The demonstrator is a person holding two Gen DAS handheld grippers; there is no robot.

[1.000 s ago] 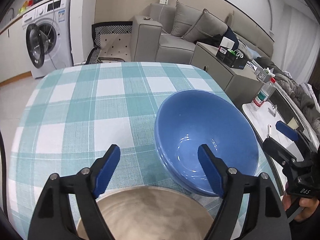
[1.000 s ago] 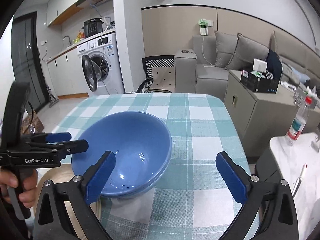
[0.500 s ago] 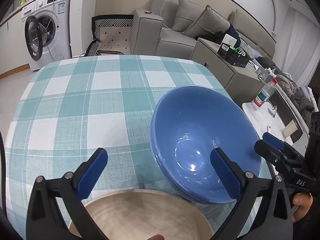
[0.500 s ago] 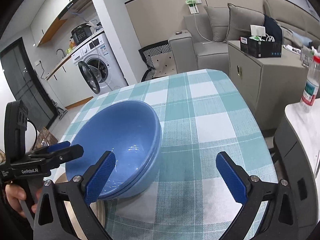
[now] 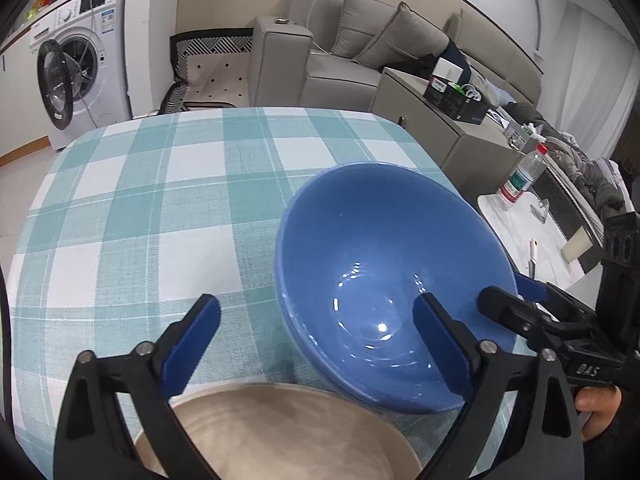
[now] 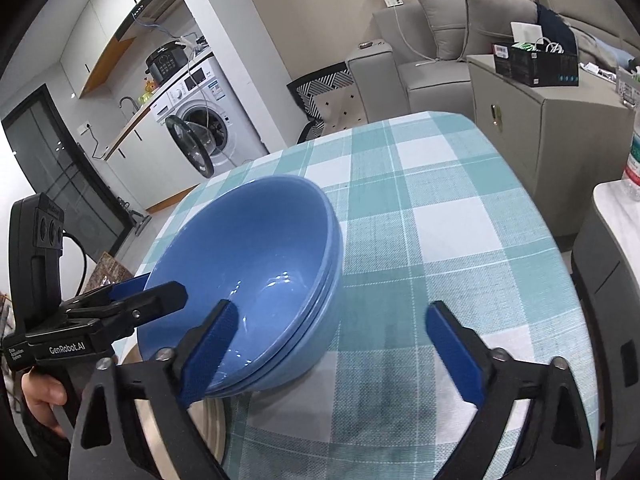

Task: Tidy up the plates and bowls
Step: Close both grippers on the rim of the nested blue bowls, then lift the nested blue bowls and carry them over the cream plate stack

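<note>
A stack of blue bowls (image 5: 384,280) sits tilted on the checked tablecloth (image 5: 160,208), its near edge resting on a beige plate (image 5: 272,432) at the table's front. My left gripper (image 5: 316,344) is open above the plate, its right finger over the bowls' rim. My right gripper (image 6: 336,352) is open, its left finger at the bowls' (image 6: 256,272) near rim and its right finger over bare cloth. The plate (image 6: 200,424) shows under the bowls. Each gripper shows in the other's view, at the bowls' side.
The table's right edge (image 6: 560,264) drops off beside a grey cabinet (image 6: 540,120). A side table with a water bottle (image 5: 520,176) stands to the right. A sofa (image 5: 360,52) and a washing machine (image 5: 80,60) stand beyond the table.
My left gripper opened wider, then narrowed a little. Both grippers moved closer to the bowls, which now look more tilted onto the plate.
</note>
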